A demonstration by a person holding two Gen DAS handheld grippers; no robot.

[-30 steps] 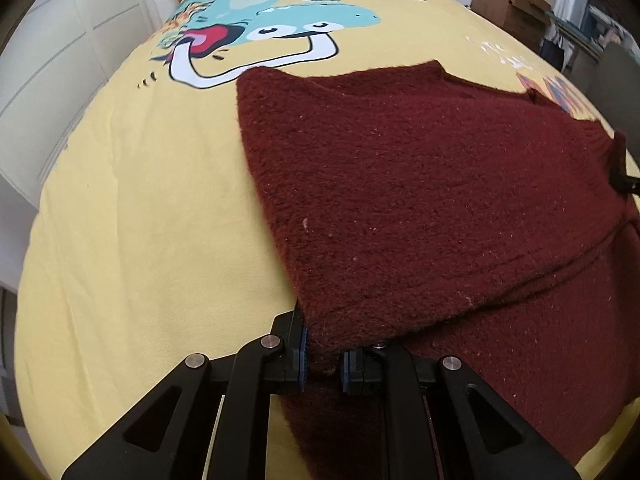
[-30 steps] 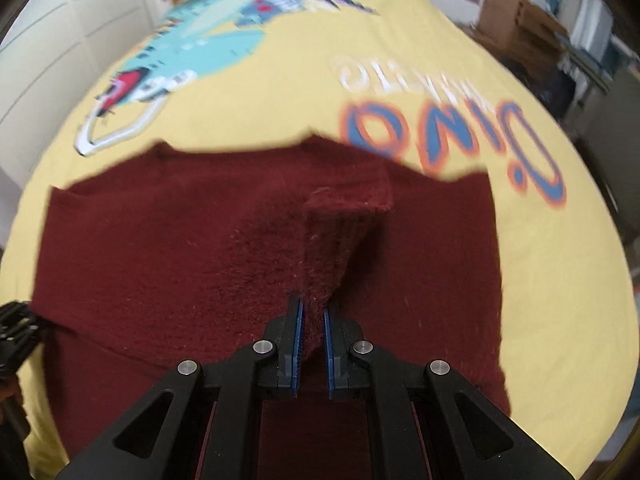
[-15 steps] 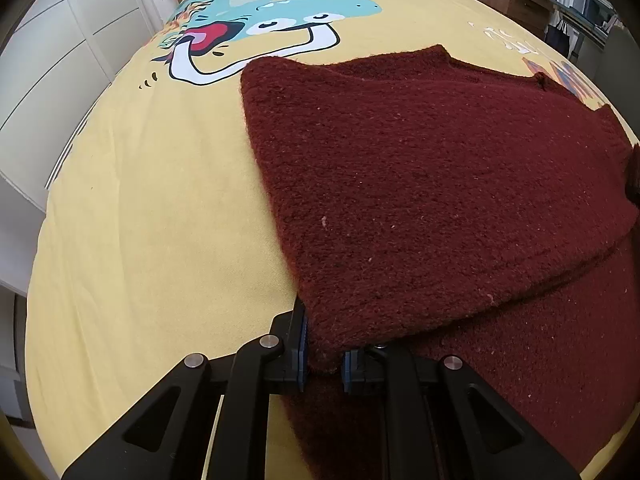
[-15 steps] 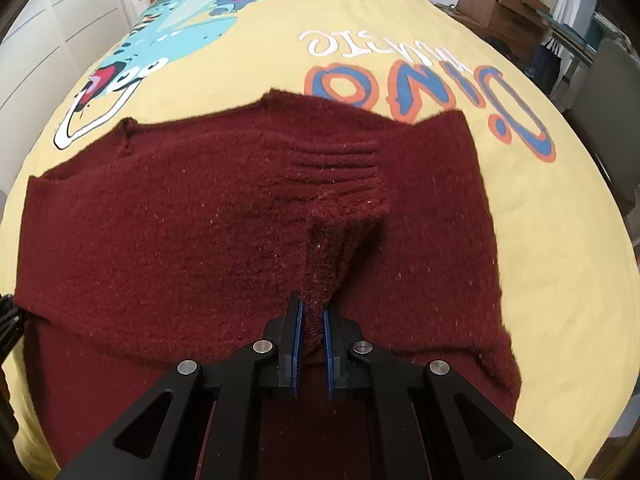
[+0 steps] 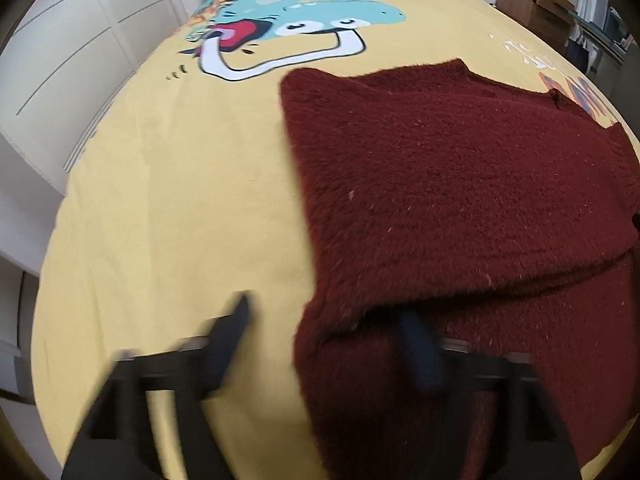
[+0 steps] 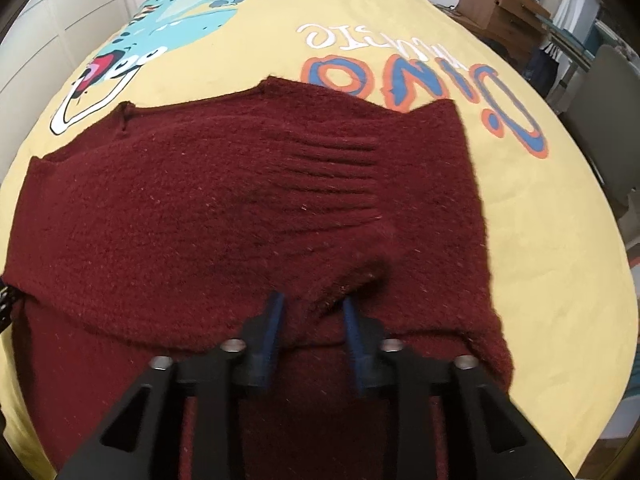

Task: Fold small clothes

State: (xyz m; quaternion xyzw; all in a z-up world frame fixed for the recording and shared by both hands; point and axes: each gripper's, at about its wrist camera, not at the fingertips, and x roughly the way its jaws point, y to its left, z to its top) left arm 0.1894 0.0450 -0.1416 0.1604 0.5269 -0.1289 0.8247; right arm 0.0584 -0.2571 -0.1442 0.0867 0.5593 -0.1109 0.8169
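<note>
A dark red knitted sweater lies on the yellow bedspread, its upper part folded down over the lower part. My left gripper is open at the folded layer's near left corner, which lies between the fingers. In the right wrist view the sweater fills the middle, with a ribbed cuff lying on top. My right gripper is open at the fold's near edge, the cloth lying loose between its blue pads.
The bedspread carries a blue dinosaur print at the far end and "Dino" lettering to the right. White cupboard doors stand on the left. Cardboard boxes and shelves stand beyond the bed's right edge.
Both grippers have opened and let go of the folded sweater edge. The folded layer has dropped flat onto the lower part of the sweater.
</note>
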